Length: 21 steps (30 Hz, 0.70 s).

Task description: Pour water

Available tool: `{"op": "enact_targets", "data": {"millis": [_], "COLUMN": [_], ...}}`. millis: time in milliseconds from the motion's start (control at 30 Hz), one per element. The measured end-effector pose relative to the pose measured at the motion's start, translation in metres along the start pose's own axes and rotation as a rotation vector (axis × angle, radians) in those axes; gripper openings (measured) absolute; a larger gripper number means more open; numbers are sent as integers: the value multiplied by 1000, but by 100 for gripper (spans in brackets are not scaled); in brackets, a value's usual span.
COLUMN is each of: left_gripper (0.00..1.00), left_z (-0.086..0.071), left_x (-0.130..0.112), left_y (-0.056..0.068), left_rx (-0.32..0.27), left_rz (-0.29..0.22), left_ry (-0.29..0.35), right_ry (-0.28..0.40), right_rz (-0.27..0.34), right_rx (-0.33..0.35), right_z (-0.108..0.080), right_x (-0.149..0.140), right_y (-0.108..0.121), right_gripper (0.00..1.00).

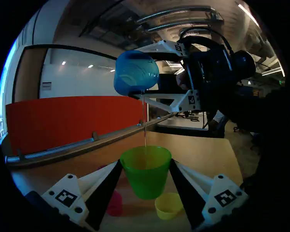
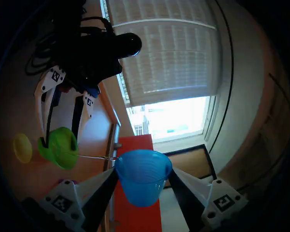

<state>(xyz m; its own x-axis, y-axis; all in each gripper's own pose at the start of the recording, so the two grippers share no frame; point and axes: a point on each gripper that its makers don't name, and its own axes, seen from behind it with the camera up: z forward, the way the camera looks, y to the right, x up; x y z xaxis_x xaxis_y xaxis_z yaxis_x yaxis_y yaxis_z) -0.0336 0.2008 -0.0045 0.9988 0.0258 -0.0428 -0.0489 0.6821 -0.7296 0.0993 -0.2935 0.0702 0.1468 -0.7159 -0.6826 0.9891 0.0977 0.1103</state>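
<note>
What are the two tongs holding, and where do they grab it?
The left tongs squeeze the green cup by its sides, just under the rim. The right tongs squeeze the tipped blue cup by its sides too.

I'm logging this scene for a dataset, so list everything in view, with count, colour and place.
blue cup: one, translucent blue, tilted above the green cup
water stream: one, clear, thin, running from the blue cup into the green cup
green cup: one, green, upright under the stream
yellow cup: one, yellow, on the table beside the green cup
pink cup: one, pink, on the table, partly hidden by a gripper finger
table: one, light wood
partition: one, red, along the table's far edge
window: one, bright, blinds partly down
left gripper: one, white and black, closed on the green cup
right gripper: one, white and black, closed on the blue cup
</note>
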Motion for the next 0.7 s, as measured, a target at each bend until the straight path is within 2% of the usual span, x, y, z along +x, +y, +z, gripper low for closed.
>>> {"op": "enact_targets", "data": {"millis": [700], "left_gripper": [87], "left_z": [0], "left_x": [1], "left_y": [0], "left_rx": [2], "left_rz": [1], "left_ry": [1], "right_ry": [-3], "right_rz": [-38], "right_rx": [-14], "right_z": [1], "right_x": [-2], "right_y": [4], "right_gripper": [90]}}
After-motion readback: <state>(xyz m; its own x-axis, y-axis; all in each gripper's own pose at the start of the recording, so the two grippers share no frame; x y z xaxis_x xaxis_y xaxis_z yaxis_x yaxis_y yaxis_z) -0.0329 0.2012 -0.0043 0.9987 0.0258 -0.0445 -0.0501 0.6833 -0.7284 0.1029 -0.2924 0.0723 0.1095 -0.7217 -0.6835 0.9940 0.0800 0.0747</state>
